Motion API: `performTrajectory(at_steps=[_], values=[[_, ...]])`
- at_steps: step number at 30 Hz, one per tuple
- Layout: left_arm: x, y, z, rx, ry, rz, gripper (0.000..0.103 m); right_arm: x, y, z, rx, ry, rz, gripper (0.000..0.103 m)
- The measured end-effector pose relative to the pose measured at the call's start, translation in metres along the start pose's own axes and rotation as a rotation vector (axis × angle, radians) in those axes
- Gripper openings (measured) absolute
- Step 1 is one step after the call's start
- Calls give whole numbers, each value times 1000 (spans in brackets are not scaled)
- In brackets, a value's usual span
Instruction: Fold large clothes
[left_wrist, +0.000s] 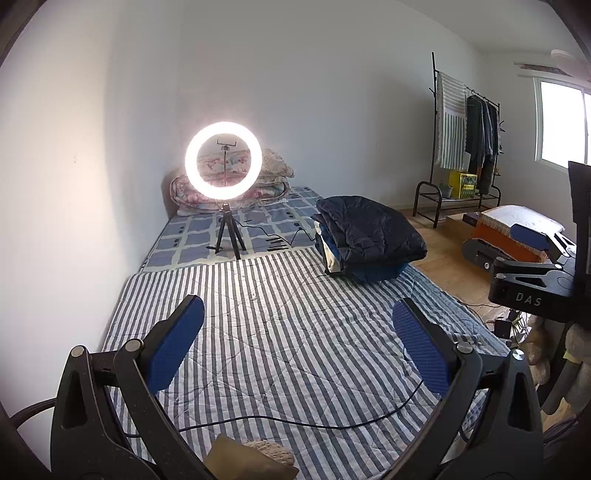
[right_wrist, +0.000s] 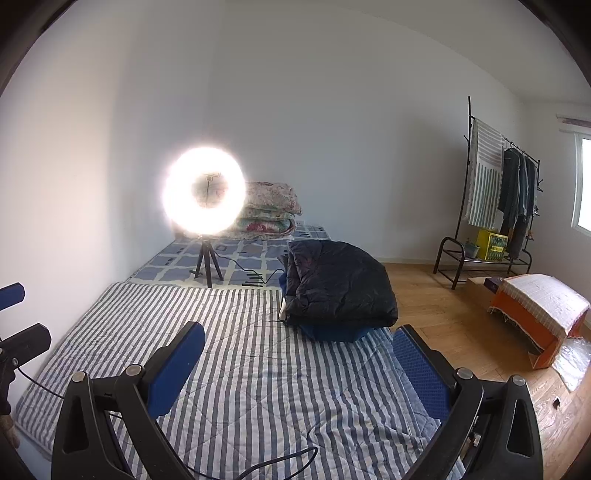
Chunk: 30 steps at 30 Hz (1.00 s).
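Both tools hover empty over the striped quilt (left_wrist: 280, 325): the left gripper (left_wrist: 297, 343) has its blue pads spread wide with nothing between them, and the right gripper (right_wrist: 299, 365) is spread just as wide and likewise holds nothing. The clothes to be folded sit in a pile (right_wrist: 338, 291) on the far right part of the bed, at about 1 o'clock from the right tool and 1 o'clock from the left, well apart from both; a dark navy puffer jacket (left_wrist: 369, 230) lies on top, with blue and pale garments under it. The step in hand looks like fetching the top garment. It would go best to reach the jacket from its near edge, pinch only the top layer at two well-separated points such as shoulder and hem, and lift before dragging it toward 6 o'clock onto the bare stripes. Padded fabric is slippery and springy, so a deep bite is wise. A black cable (left_wrist: 332, 424) crosses the quilt near the tools, and the ring light (left_wrist: 223, 158) stands on its tripod at 11 o'clock; keep the garment off both.
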<state>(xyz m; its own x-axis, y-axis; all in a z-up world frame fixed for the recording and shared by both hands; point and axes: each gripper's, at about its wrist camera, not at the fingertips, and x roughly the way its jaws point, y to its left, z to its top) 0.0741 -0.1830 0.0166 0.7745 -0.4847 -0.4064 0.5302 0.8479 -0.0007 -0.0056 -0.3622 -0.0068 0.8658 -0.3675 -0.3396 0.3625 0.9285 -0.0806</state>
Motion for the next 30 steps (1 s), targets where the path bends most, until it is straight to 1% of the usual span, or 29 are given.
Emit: performTrajectory(at_steps=[5, 12, 30], values=[[-4, -5, 0, 20, -22, 10, 103, 1, 0, -1, -8, -3, -8, 103], [-4, -5, -1, 20, -18, 6, 103, 0, -3, 0, 11, -15, -15, 103], [-4, -7, -3, 28, -14, 12, 103, 1, -7, -1, 9, -7, -26, 103]])
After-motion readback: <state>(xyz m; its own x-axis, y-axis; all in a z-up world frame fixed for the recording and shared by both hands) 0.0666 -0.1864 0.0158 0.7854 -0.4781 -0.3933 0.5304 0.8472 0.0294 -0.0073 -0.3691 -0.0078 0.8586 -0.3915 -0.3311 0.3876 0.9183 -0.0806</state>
